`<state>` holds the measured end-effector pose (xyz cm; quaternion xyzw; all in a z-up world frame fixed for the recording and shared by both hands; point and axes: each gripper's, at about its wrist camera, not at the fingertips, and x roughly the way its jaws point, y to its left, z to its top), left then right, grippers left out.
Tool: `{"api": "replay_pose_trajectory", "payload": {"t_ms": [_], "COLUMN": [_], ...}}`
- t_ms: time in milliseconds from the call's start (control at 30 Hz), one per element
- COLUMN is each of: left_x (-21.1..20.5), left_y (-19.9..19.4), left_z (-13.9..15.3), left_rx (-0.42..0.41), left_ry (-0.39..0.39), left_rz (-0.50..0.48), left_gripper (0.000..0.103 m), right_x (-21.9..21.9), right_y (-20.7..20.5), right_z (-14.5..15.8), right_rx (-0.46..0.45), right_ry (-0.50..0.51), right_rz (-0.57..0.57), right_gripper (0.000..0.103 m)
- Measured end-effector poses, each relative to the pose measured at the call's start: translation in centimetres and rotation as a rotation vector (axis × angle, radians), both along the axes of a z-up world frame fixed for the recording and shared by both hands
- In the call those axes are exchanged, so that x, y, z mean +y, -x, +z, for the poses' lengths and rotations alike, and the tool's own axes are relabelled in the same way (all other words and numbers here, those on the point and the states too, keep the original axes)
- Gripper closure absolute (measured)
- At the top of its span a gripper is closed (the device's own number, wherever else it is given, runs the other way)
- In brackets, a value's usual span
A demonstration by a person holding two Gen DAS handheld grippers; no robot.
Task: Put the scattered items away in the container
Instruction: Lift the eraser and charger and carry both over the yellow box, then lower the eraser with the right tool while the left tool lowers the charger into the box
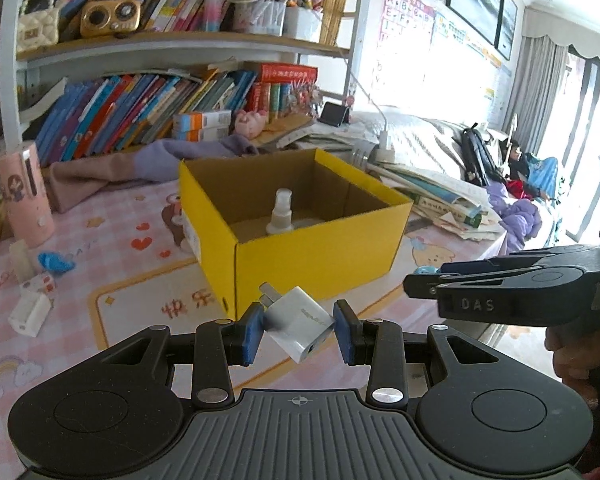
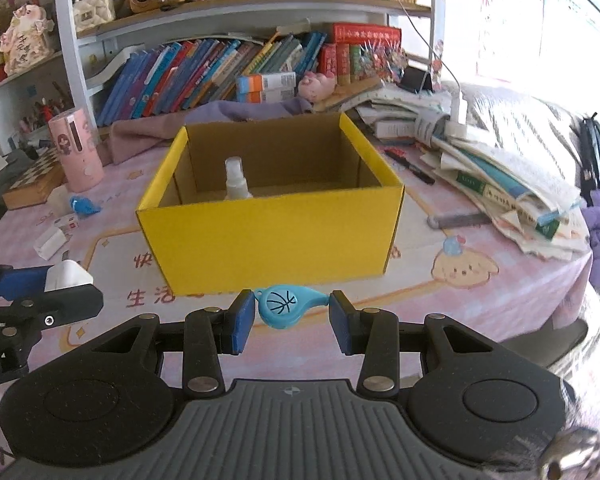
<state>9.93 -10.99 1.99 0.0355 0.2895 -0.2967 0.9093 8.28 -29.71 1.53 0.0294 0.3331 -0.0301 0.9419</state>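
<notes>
Both grippers are loaded here: the left gripper [image 1: 298, 330] pinches a white charger plug [image 1: 300, 322] at bottom centre, while the right gripper [image 2: 292, 316] is clamped on a blue whistle [image 2: 286, 304]. Just beyond sits the yellow box [image 2: 272, 236], mid-frame, with a spray bottle [image 2: 236, 180] already inside. Looks like the carry step; next they need to get over the rim and let go.

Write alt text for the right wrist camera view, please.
The right gripper grips a blue whistle just short of an open yellow box on a pink table. A spray bottle stands inside the box.
</notes>
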Motion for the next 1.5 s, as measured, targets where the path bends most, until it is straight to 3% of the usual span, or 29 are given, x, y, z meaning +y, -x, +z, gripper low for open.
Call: {"api": "replay_pose_trajectory", "payload": {"t_ms": [533,867,1500], "left_x": [-3.5,-5.8,-8.0], "left_y": [-4.3,-7.4,-11.2], "left_z": [0.8,0.4,-1.4], "left_rx": [-0.052,-0.044,0.032], "left_ry": [0.014,0.013,-0.066], "left_rz": [0.043,0.131,0.284], "left_gripper": [0.067,0.067,0.069], "right_x": [-3.0,-5.3,-6.8], "right_y": [-5.4,-10.1,-18.3], "right_z": [1.8,1.9,-1.1], "right_rx": [-0.075,-0.075,0.055], "right_ry": [0.043,0.068,0.024], "right_rz": [0.066,0.161,0.362], "right_gripper": [0.065,0.065,0.065]}}
